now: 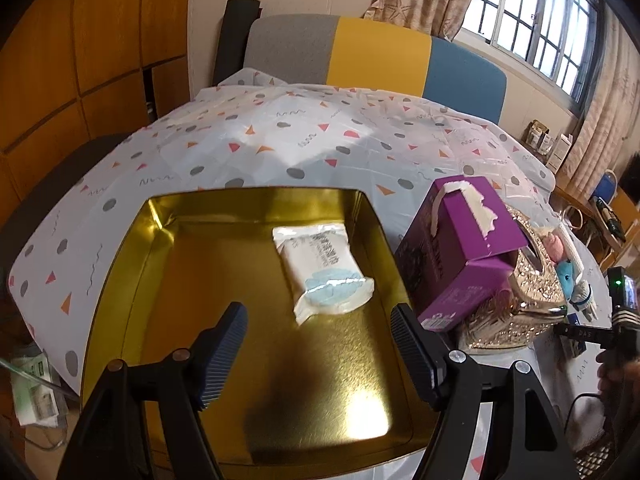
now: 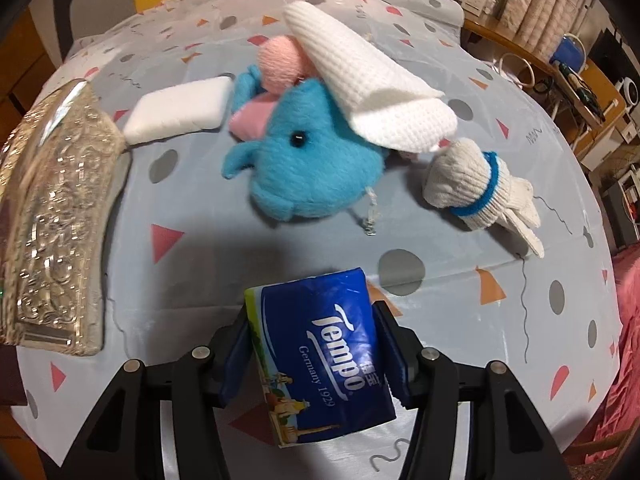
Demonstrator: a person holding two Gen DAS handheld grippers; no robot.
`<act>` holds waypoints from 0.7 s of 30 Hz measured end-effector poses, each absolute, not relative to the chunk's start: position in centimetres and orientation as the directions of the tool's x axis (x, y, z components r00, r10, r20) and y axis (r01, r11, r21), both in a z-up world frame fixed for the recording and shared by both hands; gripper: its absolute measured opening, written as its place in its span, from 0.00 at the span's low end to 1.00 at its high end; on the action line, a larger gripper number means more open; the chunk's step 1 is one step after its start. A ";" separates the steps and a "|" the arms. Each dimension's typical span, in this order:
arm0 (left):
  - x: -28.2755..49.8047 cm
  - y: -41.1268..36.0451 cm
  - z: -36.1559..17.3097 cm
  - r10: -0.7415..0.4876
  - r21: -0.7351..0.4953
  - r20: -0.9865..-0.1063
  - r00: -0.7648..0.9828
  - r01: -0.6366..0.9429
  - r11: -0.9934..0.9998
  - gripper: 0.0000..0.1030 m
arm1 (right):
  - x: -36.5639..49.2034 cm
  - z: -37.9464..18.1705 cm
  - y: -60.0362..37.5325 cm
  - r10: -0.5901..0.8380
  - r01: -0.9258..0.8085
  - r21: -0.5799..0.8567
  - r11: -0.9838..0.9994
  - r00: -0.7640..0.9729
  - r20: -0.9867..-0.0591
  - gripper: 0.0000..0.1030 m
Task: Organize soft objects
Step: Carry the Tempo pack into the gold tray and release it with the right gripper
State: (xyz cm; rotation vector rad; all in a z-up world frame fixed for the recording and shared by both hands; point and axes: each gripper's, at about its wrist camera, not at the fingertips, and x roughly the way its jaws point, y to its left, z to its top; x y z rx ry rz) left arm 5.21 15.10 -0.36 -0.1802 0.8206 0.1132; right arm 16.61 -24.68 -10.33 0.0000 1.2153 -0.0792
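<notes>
Left gripper (image 1: pixel 318 354): jaws spread wide, holding nothing, poised over the near half of the tin.
Right gripper (image 2: pixel 314 350): closed on one blue Tempo pack (image 2: pixel 320 354), lifted above the cloth, pack tilted.
Tin (image 1: pixel 120 248): one gold tray, open, on the table.
In the tin: one white wipes pack (image 1: pixel 320 266), at about 1 o'clock from the tin's centre, lying flat.
Purple box (image 1: pixel 460 248): one, at 3 o'clock of the tin, leaning on one gold case (image 1: pixel 520 312).
Soft things still on the cloth: one blue plush (image 2: pixel 316 160), one pink ball (image 2: pixel 280 64) at its 11 o'clock, one white knit cloth (image 2: pixel 360 80) draped over its top, one white pad (image 2: pixel 180 110) at its 9 o'clock, one rolled glove (image 2: pixel 476 184) at its 3 o'clock.
Tablecloth (image 2: pixel 540 272): one, patterned with dots and triangles.
</notes>
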 end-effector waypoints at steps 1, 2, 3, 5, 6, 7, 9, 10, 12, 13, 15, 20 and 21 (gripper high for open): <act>5.1 15.2 -0.5 0.031 -0.117 -0.737 0.675 -0.172 0.978 0.72 | 16.5 -10.2 -24.6 -0.060 0.061 -0.042 0.997 0.347 -0.936 0.55; 4.9 15.4 -0.6 0.031 -0.119 -0.739 0.673 -0.175 0.977 0.72 | 16.4 -10.0 -24.5 -0.059 0.063 -0.039 0.997 0.355 -0.933 0.55; 4.8 15.4 -0.7 0.029 -0.121 -0.740 0.672 -0.175 0.977 0.72 | 16.2 -9.8 -24.5 -0.053 0.066 -0.031 0.997 0.365 -0.930 0.55; 4.6 15.6 -0.8 0.025 -0.126 -0.740 0.672 -0.175 0.976 0.72 | 15.9 -9.2 -24.6 -0.027 0.081 0.006 0.997 0.393 -0.919 0.55; 4.5 15.7 -0.8 0.024 -0.130 -0.739 0.674 -0.177 0.976 0.72 | 15.7 -8.9 -24.7 -0.017 0.092 0.022 0.996 0.402 -0.915 0.55; 4.5 15.8 -0.7 0.022 -0.133 -0.737 0.675 -0.177 0.975 0.72 | 15.4 -8.6 -24.9 -0.001 0.104 0.047 0.993 0.419 -0.908 0.55; 4.4 15.9 -0.7 0.020 -0.134 -0.737 0.675 -0.176 0.975 0.72 | 14.9 -7.7 -25.1 0.023 0.119 0.086 0.989 0.455 -0.890 0.55; 4.4 15.9 -0.7 0.021 -0.135 -0.738 0.675 -0.178 0.975 0.72 | 14.6 -7.1 -25.3 0.038 0.126 0.110 0.986 0.474 -0.880 0.55; 4.3 16.1 -0.8 0.018 -0.140 -0.739 0.673 -0.180 0.974 0.72 | 14.3 -6.0 -25.4 0.058 0.130 0.143 0.981 0.507 -0.860 0.55; 4.3 16.1 -0.9 0.018 -0.141 -0.740 0.672 -0.181 0.973 0.72 | 14.0 -5.0 -25.3 0.070 0.125 0.160 0.979 0.532 -0.844 0.55; 4.3 16.3 -1.0 0.018 -0.144 -0.743 0.669 -0.186 0.972 0.72 | 13.8 -3.1 -24.8 0.095 0.099 0.183 0.978 0.572 -0.815 0.55; 4.3 16.9 -1.4 0.013 -0.158 -0.751 0.660 -0.198 0.968 0.72 | 13.6 2.2 -20.9 0.174 -0.032 0.203 0.979 0.656 -0.734 0.55; 4.3 17.1 -1.5 0.014 -0.160 -0.752 0.659 -0.204 0.966 0.72 | 13.4 3.1 -20.1 0.200 -0.067 0.209 0.976 0.665 -0.720 0.55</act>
